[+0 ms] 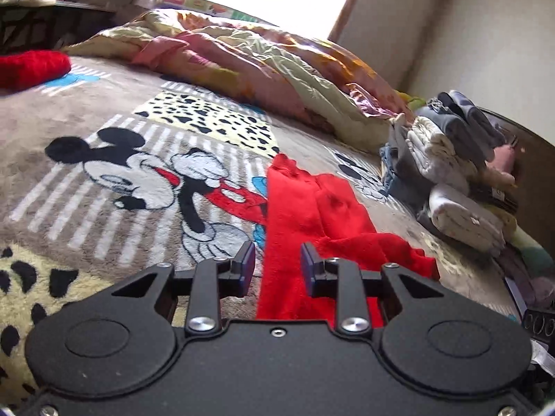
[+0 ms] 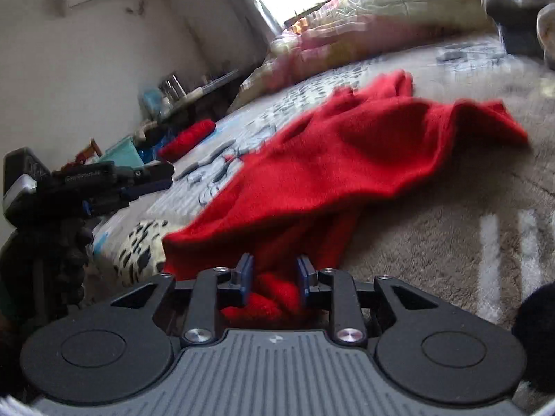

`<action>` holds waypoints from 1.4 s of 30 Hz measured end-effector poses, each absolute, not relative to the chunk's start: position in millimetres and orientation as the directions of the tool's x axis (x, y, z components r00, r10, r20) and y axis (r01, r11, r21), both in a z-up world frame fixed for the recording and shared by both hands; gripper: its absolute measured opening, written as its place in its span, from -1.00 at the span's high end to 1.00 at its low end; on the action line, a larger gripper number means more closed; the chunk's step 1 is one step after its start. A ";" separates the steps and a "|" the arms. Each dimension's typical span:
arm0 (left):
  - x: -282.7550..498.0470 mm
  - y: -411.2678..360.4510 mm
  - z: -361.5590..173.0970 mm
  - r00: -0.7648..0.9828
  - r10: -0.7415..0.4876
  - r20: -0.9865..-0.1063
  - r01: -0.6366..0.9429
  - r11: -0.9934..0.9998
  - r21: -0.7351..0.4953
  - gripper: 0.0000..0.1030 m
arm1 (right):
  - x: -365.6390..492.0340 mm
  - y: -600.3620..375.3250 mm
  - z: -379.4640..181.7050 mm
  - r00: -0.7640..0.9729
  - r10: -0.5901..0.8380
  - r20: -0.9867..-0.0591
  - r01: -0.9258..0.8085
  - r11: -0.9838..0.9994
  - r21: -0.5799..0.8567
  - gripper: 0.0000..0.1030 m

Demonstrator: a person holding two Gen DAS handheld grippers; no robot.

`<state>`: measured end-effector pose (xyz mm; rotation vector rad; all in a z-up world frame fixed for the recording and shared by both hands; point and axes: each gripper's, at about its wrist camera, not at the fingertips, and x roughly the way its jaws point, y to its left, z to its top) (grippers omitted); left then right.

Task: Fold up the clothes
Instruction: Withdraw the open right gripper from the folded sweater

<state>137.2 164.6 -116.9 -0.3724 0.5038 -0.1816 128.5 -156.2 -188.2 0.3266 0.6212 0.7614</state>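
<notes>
Right gripper (image 2: 274, 279): jaws partly apart, a bunch of the red garment (image 2: 333, 159) between them, grip uncertain. Garment runs lower centre to upper right across the cartoon blanket (image 2: 451, 242). Left gripper (image 1: 277, 267): jaws apart, empty, red cloth directly ahead; right hand nearer
</notes>
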 end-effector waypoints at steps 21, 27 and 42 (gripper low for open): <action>117.5 39.3 -124.9 0.755 -0.405 -0.516 0.532 0.838 0.121 0.16 | 194.2 -283.3 -203.2 0.776 0.562 -0.287 -0.087 0.546 0.833 -0.38; 111.6 36.5 -136.3 0.756 -0.299 -0.583 0.554 0.766 0.326 0.16 | 225.9 -276.5 -205.9 0.781 0.571 -0.253 -0.063 0.475 0.878 0.29; 102.1 53.7 -145.5 0.790 -0.224 -0.571 0.514 0.750 0.416 0.57 | 219.9 -296.0 -145.8 0.772 0.416 -0.481 -0.205 0.879 0.431 -0.05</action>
